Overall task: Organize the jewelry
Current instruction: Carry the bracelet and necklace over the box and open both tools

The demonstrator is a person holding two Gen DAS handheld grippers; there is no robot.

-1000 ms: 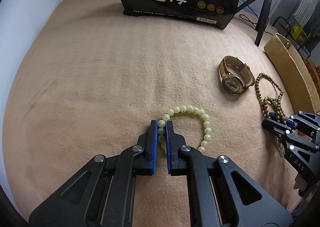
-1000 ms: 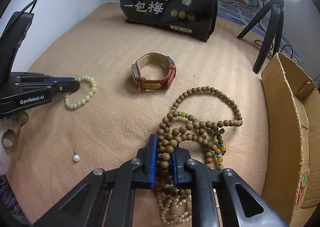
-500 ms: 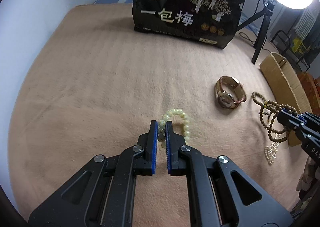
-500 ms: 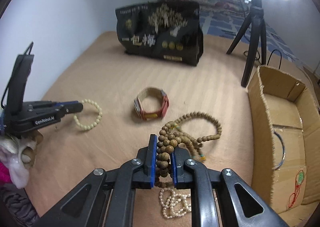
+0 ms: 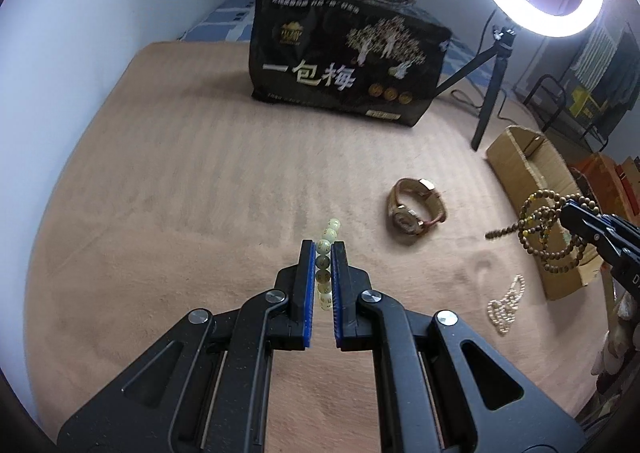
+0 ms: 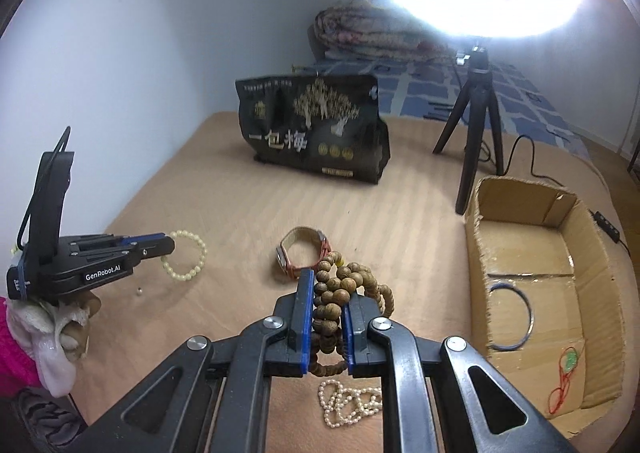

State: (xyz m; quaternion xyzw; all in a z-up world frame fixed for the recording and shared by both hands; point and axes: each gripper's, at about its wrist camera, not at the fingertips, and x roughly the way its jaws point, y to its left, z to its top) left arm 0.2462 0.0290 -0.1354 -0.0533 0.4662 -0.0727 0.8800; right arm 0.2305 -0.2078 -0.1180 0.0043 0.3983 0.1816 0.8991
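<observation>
My left gripper (image 5: 323, 249) is shut on a pale green bead bracelet (image 5: 327, 241), which hangs off the tan blanket; the right wrist view shows that bracelet (image 6: 188, 255) dangling from the left gripper (image 6: 170, 245). My right gripper (image 6: 326, 285) is shut on a bunched brown wooden bead necklace (image 6: 344, 285), lifted clear; the necklace (image 5: 548, 225) also hangs from the right gripper (image 5: 568, 211) in the left wrist view. A watch (image 5: 414, 209) with a tan and red strap lies on the blanket, as does a white pearl strand (image 6: 348, 403).
An open cardboard box (image 6: 476, 253) stands at the right, holding a blue bangle (image 6: 512, 317) and a red cord. A black bag (image 5: 344, 61) stands at the back, a ring light tripod (image 6: 476, 125) beside it. A small loose pearl (image 6: 139, 291) lies near the left hand.
Both grippers have risen, lifting their loads. The green bracelet left the blanket and now hangs. The wooden necklace came off the blanket, leaving the pearl strand behind.
</observation>
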